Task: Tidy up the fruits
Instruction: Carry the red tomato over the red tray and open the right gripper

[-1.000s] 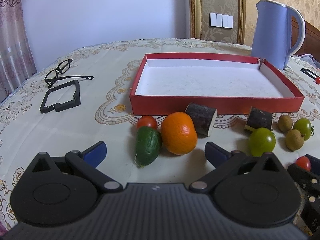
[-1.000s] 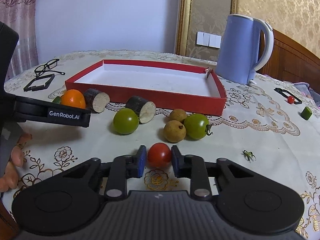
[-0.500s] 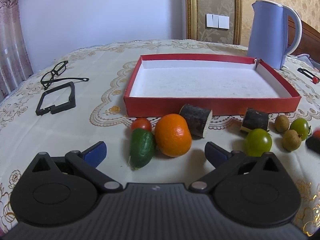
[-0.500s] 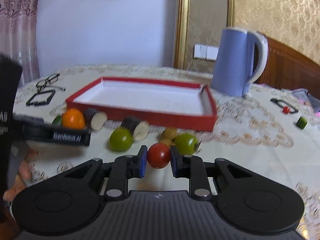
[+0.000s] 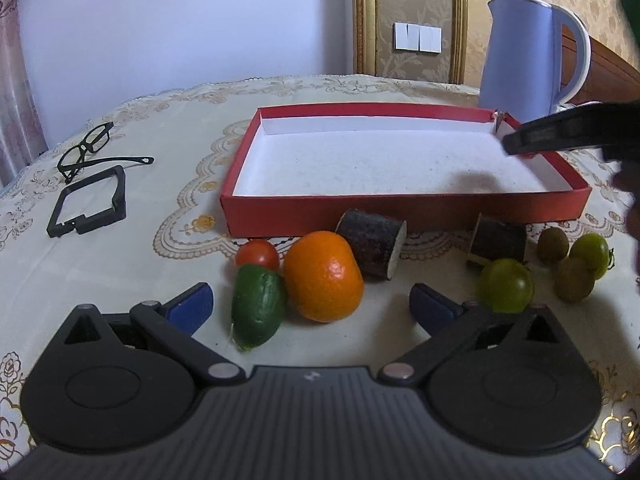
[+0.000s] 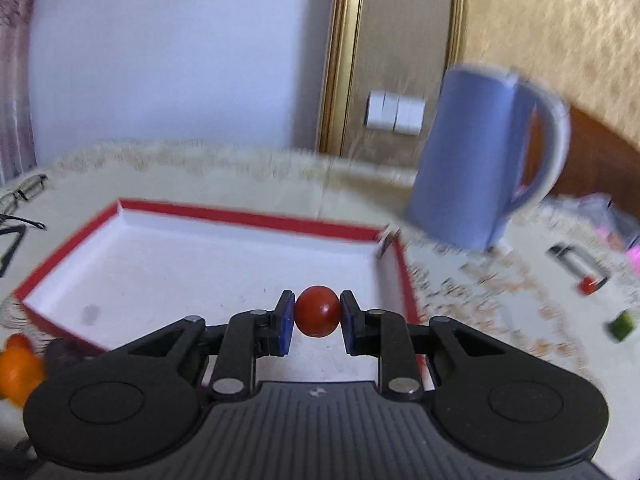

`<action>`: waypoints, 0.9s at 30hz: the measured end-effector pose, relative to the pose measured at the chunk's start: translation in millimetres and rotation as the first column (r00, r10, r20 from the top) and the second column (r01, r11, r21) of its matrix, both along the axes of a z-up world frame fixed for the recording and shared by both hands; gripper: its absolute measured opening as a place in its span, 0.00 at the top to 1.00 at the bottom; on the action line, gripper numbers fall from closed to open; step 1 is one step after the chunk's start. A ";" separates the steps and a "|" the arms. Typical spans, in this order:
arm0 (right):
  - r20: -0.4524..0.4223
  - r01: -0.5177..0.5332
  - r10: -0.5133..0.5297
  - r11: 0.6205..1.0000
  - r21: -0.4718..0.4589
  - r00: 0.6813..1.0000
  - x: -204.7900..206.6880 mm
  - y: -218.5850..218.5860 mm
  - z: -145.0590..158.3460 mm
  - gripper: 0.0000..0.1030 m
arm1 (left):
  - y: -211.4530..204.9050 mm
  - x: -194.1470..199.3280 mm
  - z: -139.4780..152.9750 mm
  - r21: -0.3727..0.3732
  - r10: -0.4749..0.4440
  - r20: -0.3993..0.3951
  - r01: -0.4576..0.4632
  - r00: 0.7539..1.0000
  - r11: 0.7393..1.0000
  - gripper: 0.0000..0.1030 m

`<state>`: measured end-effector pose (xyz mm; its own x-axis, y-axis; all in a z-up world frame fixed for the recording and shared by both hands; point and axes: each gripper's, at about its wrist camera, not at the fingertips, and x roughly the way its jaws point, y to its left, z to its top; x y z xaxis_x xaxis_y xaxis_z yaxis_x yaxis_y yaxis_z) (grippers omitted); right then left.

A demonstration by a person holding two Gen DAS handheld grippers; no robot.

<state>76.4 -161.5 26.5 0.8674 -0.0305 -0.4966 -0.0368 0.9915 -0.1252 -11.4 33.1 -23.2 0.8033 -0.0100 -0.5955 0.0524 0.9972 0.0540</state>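
Fruits are what I'm sorting, and my right gripper point(image 6: 317, 322) has one: a red cherry tomato point(image 6: 317, 311) pinched between its blue pads point(image 6: 285, 322), hanging in the air above the near right part of the red tray point(image 6: 256, 219). The white floor of that tray holds nothing I can see. Past its far right corner stands the blue kettle point(image 6: 476, 156), blurred in this view, close to the tray corner. Off to the right on the tablecloth I see a small black clip with a red bead point(image 6: 587, 285) and a green cube-shaped bit point(image 6: 621, 325).

My left gripper point(image 5: 310, 304) rests low over the table with its jaws spread wide and nothing between them. Just ahead of it lie a short green cucumber point(image 5: 256, 305) and an orange point(image 5: 323, 276), touching each other, with a second red tomato point(image 5: 257, 254) tucked behind the cucumber. A dark-skinned cut log piece point(image 5: 372, 237) lies beside the orange, against the tray's front wall point(image 5: 400, 210). Further right are another cut piece point(image 5: 498, 244), two green tomatoes point(image 5: 507, 285) and two brown longans point(image 5: 574, 279), clustered together. Far left sit eyeglasses point(image 5: 86, 151) and a black plastic frame point(image 5: 90, 202).
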 end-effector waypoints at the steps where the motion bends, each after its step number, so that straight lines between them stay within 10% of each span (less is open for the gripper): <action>1: -0.025 0.007 -0.007 1.000 0.007 1.000 11.2 -1.9 -5.1 0.77 | -0.3 0.4 -0.3 0.002 -0.003 -0.003 0.003 1.000 1.000 0.00; 6: -0.105 0.003 -0.002 1.000 0.012 0.994 34.3 -2.0 -28.3 0.77 | 2.8 1.4 -0.7 -0.016 -0.005 -0.011 0.005 1.000 1.000 0.00; 18: 0.004 -0.004 0.004 0.993 0.120 1.000 -24.6 -33.0 -7.8 0.74 | 5.9 2.7 -1.5 -0.034 -0.005 -0.018 0.004 1.000 0.999 0.00; 21: 0.060 0.078 -0.085 0.991 0.110 0.995 -52.2 -51.4 -4.6 0.55 | 6.3 3.2 -1.5 -0.036 -0.005 -0.019 0.004 1.000 0.999 0.00; 23: 0.090 0.172 -0.181 0.980 0.095 0.979 -66.3 -66.5 -5.7 0.23 | 7.0 3.3 -1.6 -0.038 -0.005 -0.020 0.004 1.000 0.999 0.00; 27: 0.065 0.294 -0.296 0.955 0.039 0.953 -73.1 -90.8 -14.9 0.22 | 6.4 1.9 -1.3 -0.033 -0.011 -0.013 0.010 1.000 0.999 0.00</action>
<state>3.3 -252.3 11.5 0.8542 -0.2775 -0.4397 0.2662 0.9598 -0.0888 -9.5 39.5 -24.5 0.7954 -0.0377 -0.6050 0.0632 0.9978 0.0209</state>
